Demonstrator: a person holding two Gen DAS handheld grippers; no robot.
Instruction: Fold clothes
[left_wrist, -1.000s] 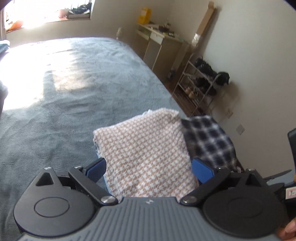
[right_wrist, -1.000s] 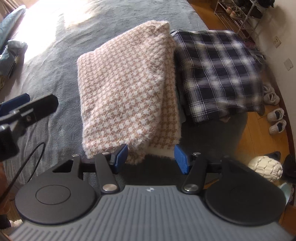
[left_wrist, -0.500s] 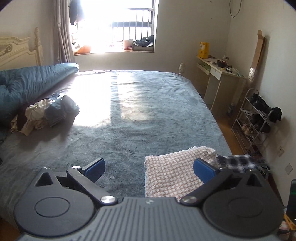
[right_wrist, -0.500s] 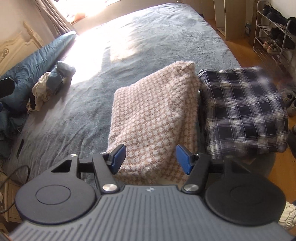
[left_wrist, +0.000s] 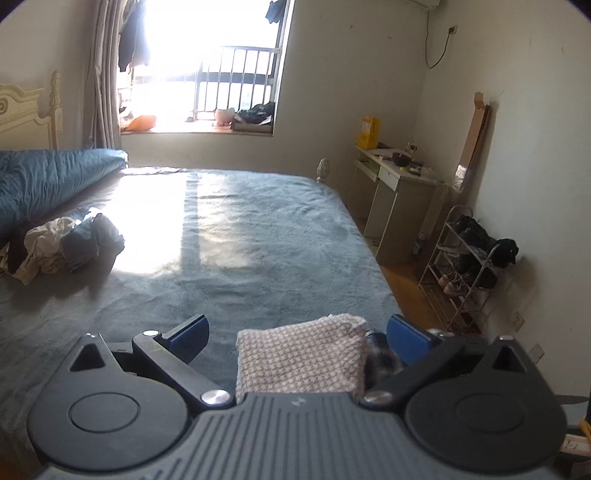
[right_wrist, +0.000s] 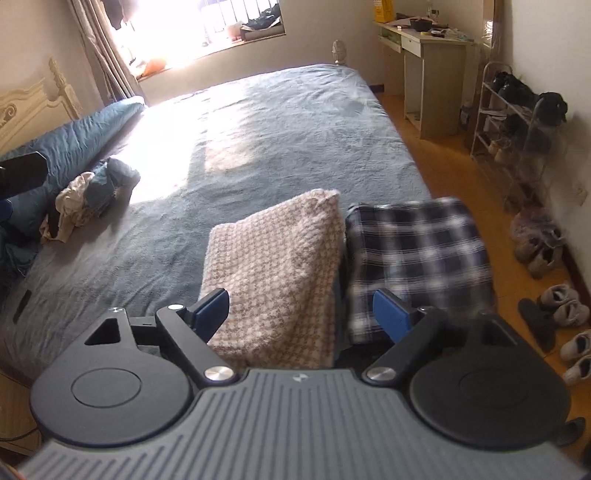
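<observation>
Two folded garments lie side by side at the bed's (right_wrist: 280, 122) near right corner: a houndstooth one (right_wrist: 273, 273) and, just right of it along the edge, a plaid one (right_wrist: 417, 254). Unfolded clothes (right_wrist: 88, 195) sit heaped near the far left edge. Both grippers hang above the bed, holding nothing: left (left_wrist: 299, 334) spread wide, right (right_wrist: 301, 308) with jaws just opened wider.

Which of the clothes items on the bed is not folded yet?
The crumpled pile near the blue duvet. The houndstooth garment and plaid garment lie folded flat side by side.
</observation>
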